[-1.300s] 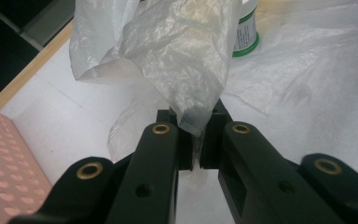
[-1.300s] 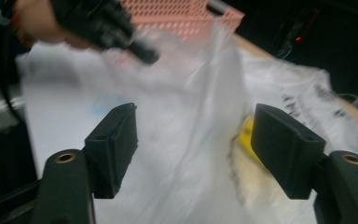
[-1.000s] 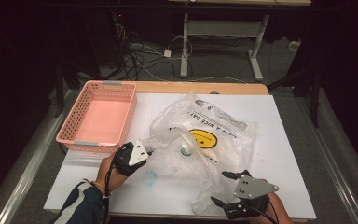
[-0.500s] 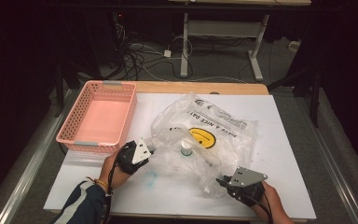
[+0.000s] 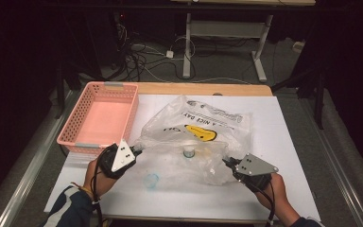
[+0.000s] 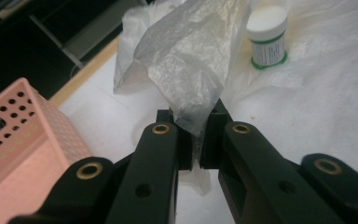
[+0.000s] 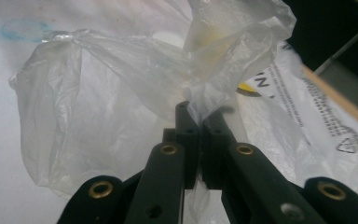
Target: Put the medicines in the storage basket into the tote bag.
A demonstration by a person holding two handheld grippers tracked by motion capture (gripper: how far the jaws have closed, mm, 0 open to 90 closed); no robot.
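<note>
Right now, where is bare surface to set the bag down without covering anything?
Free: the white table sheet right of the plastic bag, and the near strip between the left gripper and right gripper. Crowded: the left, with the pink basket, and mid-table around the small jar.

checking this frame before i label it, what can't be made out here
- Print on the small white green-banded jar: too small and blurred in the left gripper view.
- That jar in the high view: a speck under the clear crumpled plastic bag, which veils it.
- Black lettering on the bag: folds break it up in the high view; the right gripper view's edge cuts it off.
- Pink perforated plastic basket: cut off by the left gripper view's edge.
</note>
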